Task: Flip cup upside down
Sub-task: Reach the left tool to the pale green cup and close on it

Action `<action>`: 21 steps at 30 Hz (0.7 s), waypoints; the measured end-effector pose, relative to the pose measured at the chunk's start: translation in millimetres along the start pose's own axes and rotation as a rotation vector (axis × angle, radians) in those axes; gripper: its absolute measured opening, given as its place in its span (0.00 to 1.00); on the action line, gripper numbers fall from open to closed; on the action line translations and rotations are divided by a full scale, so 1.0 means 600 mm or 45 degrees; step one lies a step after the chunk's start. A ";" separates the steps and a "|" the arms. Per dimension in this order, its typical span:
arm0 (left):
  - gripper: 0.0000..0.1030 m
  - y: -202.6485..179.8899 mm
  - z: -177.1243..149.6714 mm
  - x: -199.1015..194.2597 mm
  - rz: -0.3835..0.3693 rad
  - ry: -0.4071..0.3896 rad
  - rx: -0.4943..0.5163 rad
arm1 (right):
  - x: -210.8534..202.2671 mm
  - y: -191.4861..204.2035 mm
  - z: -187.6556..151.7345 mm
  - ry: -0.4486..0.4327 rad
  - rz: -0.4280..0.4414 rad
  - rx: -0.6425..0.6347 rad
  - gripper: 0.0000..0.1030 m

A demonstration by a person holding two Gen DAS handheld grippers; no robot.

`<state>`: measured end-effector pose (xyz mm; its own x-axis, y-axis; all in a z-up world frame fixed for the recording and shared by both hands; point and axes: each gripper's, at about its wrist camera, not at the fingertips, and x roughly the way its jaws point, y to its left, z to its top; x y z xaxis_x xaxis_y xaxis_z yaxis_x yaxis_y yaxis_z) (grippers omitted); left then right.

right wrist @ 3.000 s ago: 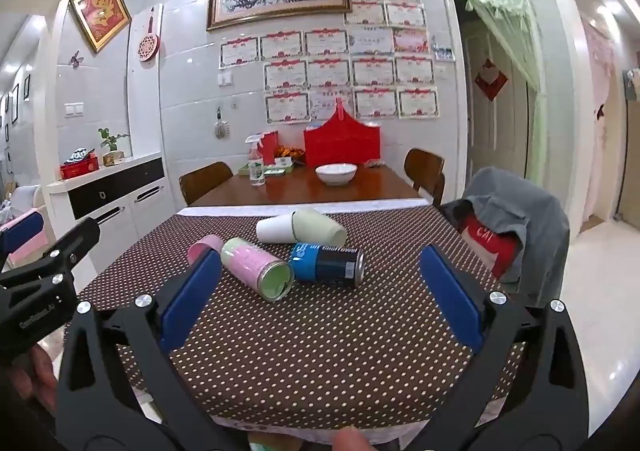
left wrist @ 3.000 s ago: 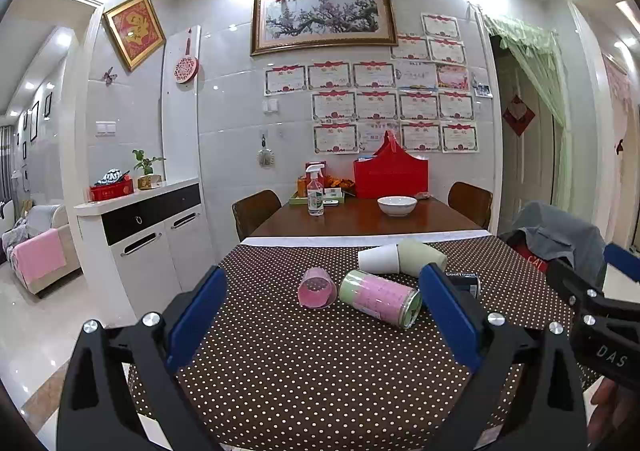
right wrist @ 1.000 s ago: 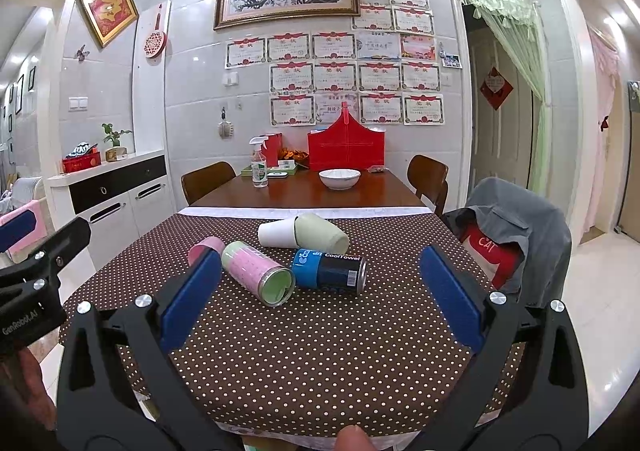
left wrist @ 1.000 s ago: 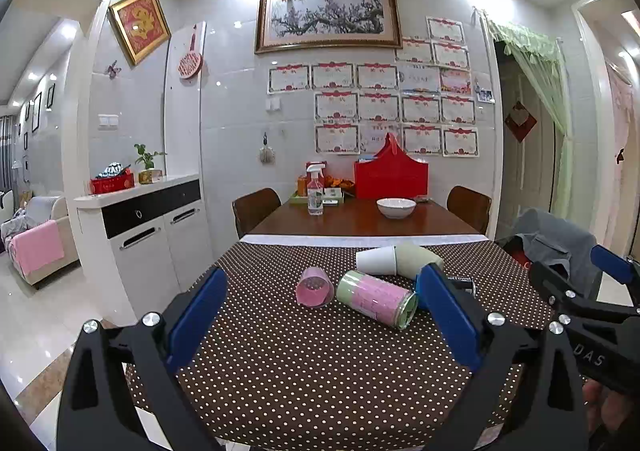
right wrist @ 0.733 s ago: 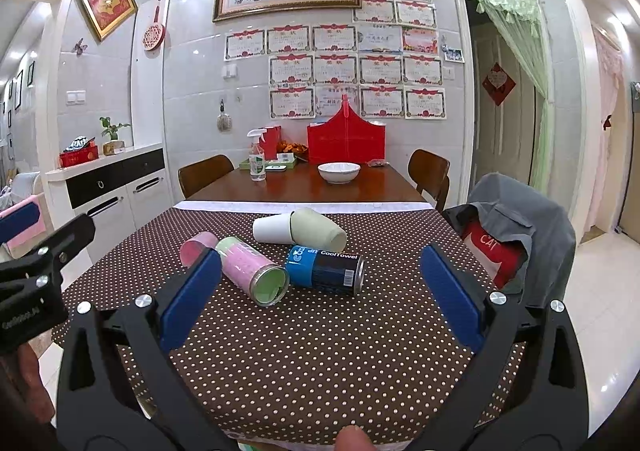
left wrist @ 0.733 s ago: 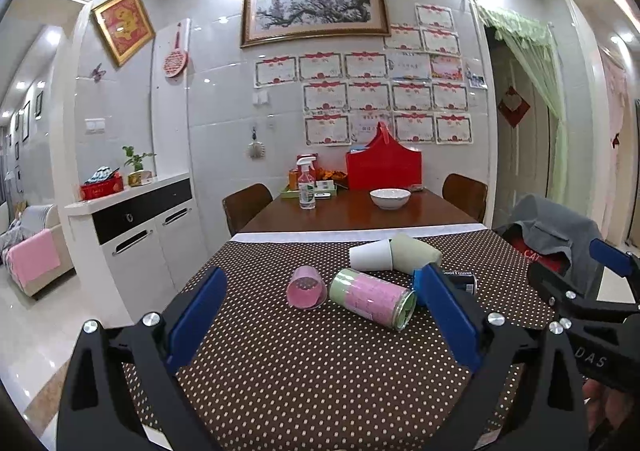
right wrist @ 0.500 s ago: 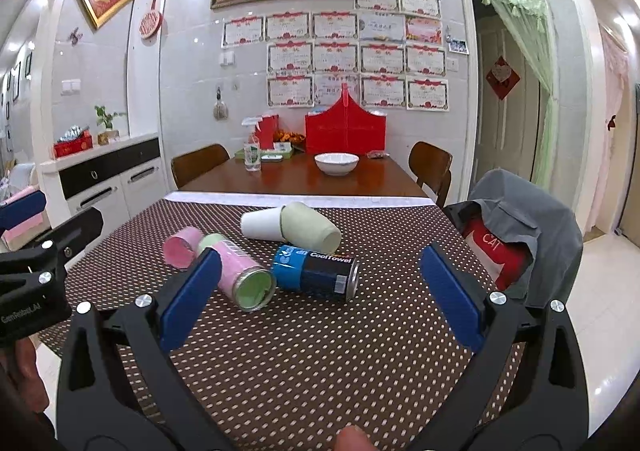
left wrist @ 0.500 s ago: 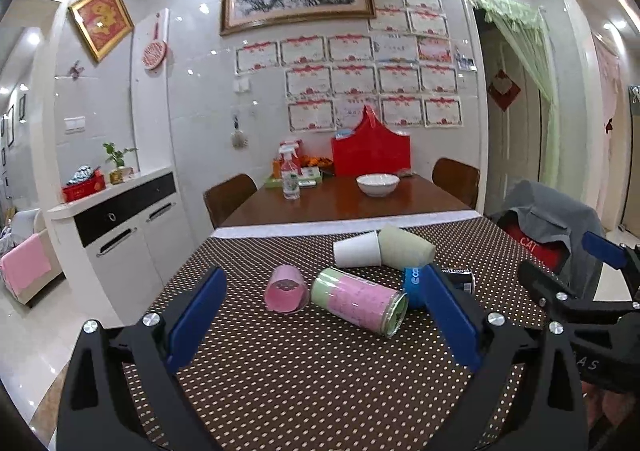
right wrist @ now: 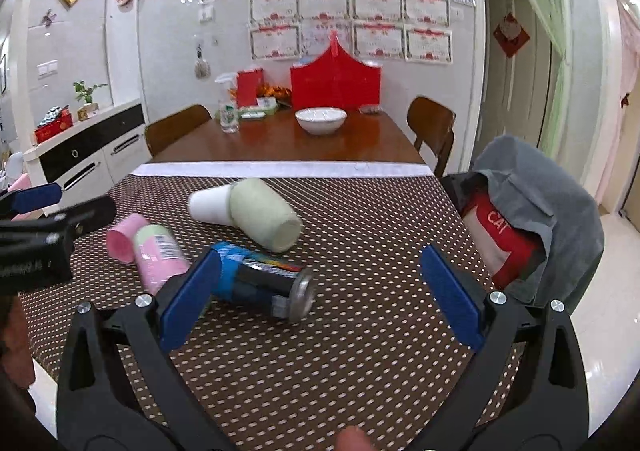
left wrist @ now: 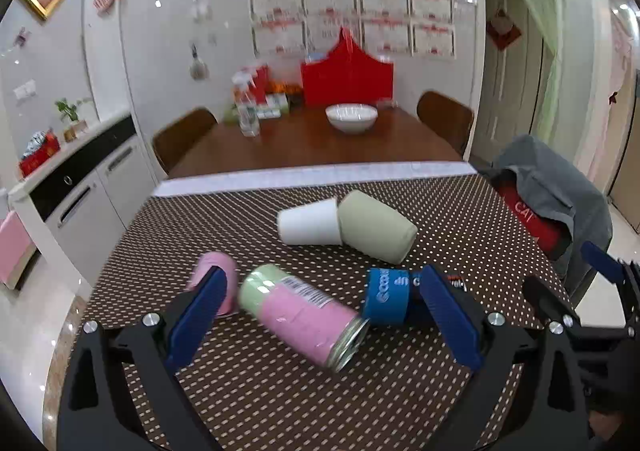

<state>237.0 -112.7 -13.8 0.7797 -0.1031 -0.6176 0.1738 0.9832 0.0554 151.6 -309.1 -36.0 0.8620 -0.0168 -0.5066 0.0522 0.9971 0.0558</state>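
Note:
Several cups and cans lie on their sides on the dotted brown tablecloth. A small pink cup lies left, beside a pink-and-green can. A white cup and a pale green cup lie end to end behind. A blue can lies right. My left gripper is open, straddling the pink-and-green can from above. My right gripper is open over the blue can. The green cup, white cup and pink cup show in the right wrist view.
A wooden table behind holds a white bowl, a spray bottle and a red box. A chair draped with a grey jacket stands at the right. A white sideboard is at the left.
Both grippers have moved forward and down toward the table; the cups and cans appear larger and lower in view. Nothing has been grasped.

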 end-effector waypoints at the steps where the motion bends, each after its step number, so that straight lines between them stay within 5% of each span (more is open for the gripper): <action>1: 0.93 -0.005 0.008 0.016 -0.007 0.026 -0.002 | 0.014 -0.009 0.003 0.026 0.010 0.002 0.94; 12: 0.93 -0.054 0.060 0.224 -0.061 0.394 -0.143 | 0.128 -0.044 0.007 0.225 0.134 -0.046 0.94; 21: 0.93 -0.063 0.077 0.330 -0.098 0.598 -0.288 | 0.191 -0.059 0.015 0.290 0.227 -0.031 0.94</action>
<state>412.6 -177.1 -102.1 0.4070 -0.1488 -0.9012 0.0457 0.9887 -0.1426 253.2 -347.2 -88.3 0.7207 0.1734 -0.6712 -0.1047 0.9843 0.1419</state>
